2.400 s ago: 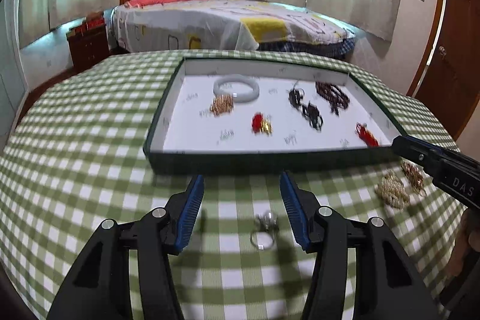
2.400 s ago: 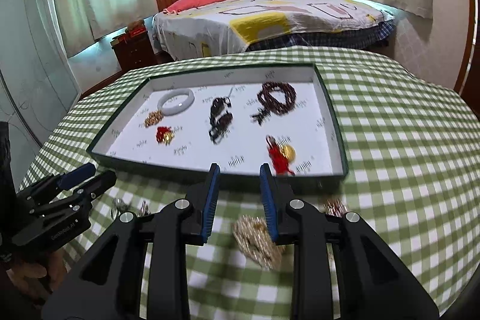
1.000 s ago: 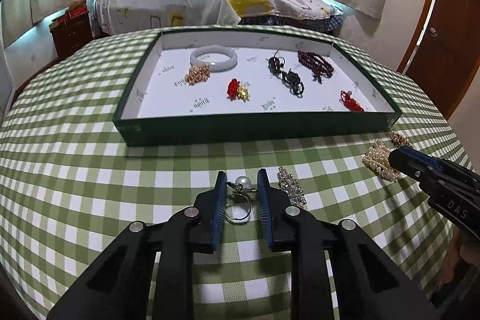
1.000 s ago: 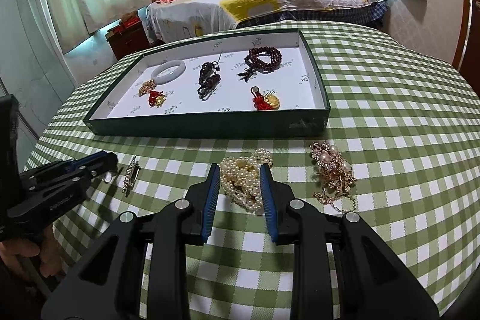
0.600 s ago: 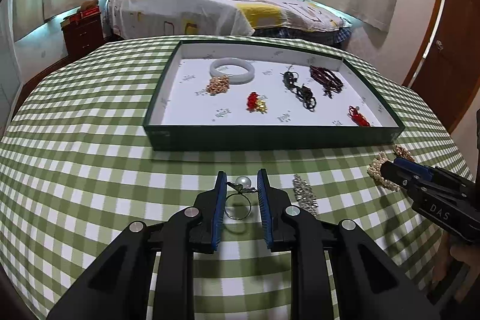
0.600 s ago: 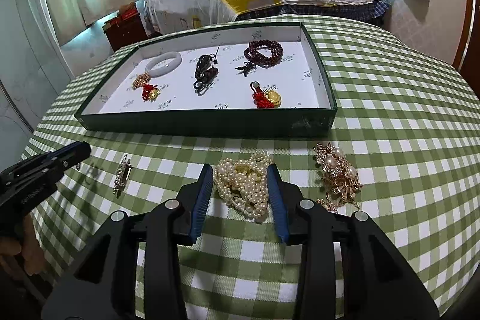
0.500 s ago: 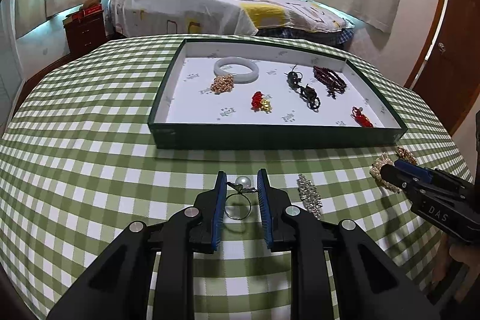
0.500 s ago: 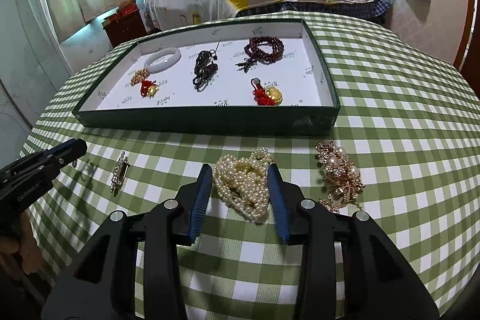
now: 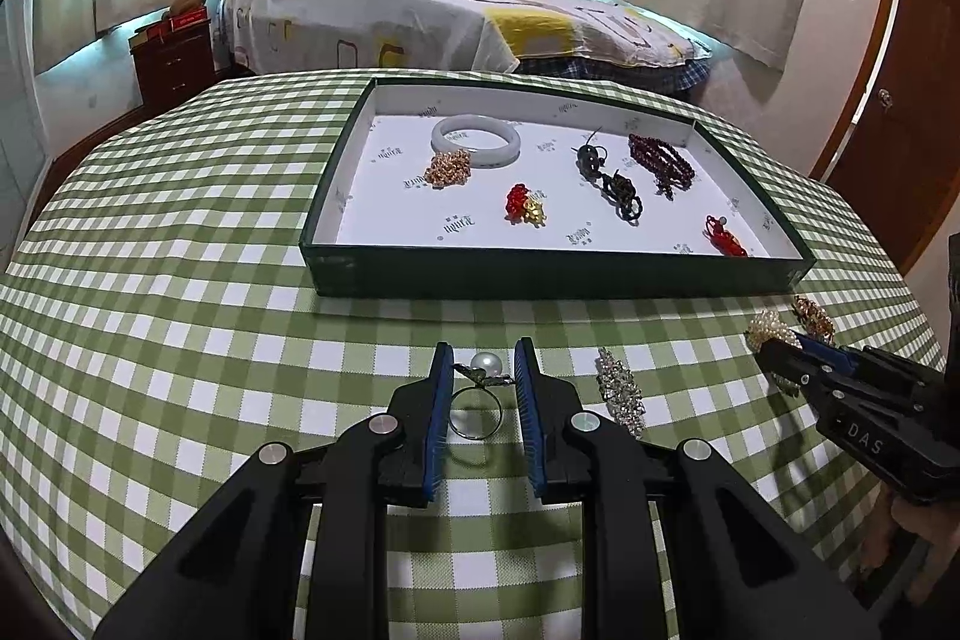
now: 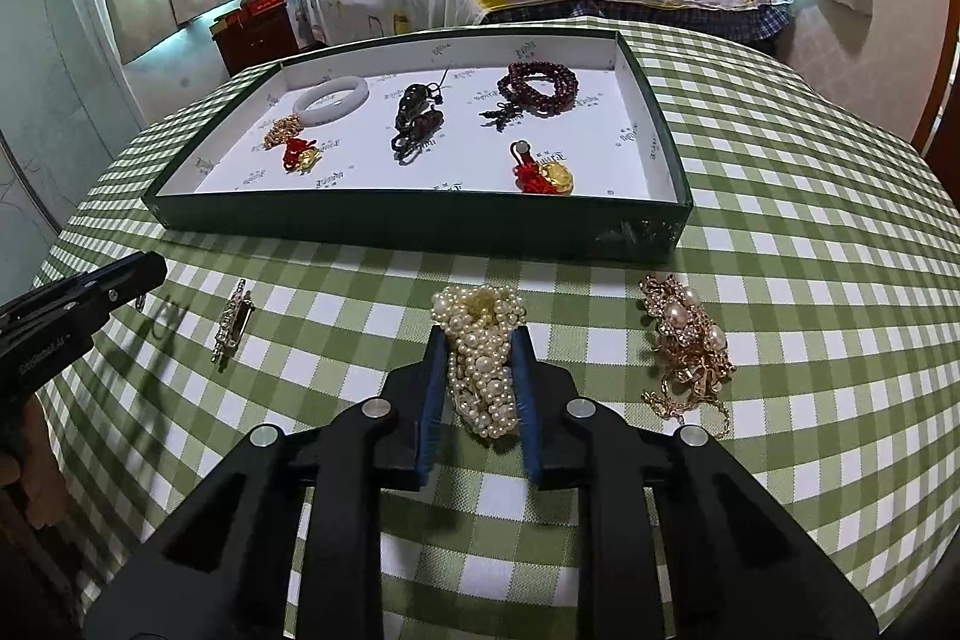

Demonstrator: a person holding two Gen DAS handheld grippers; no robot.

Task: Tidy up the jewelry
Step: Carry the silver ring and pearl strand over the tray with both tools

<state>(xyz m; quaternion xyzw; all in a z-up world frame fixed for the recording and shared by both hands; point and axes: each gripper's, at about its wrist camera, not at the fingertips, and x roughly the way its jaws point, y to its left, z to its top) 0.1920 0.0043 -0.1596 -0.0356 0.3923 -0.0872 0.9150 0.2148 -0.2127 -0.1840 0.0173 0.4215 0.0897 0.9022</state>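
A green tray with a white floor holds several pieces: a white bangle, dark beads and red charms. My left gripper is shut on a pearl ring and holds it above the checked cloth. My right gripper is closed around a pearl necklace on the cloth in front of the tray. A gold pearl brooch lies right of the necklace. A crystal hair clip lies between the grippers; it also shows in the right wrist view.
The round table has a green checked cloth. A bed and a wooden nightstand stand behind it. A brown door is at the right.
My left gripper closed on the pearl ring and lifted it off the cloth. My right gripper came down over the pearl necklace and now closes on it.
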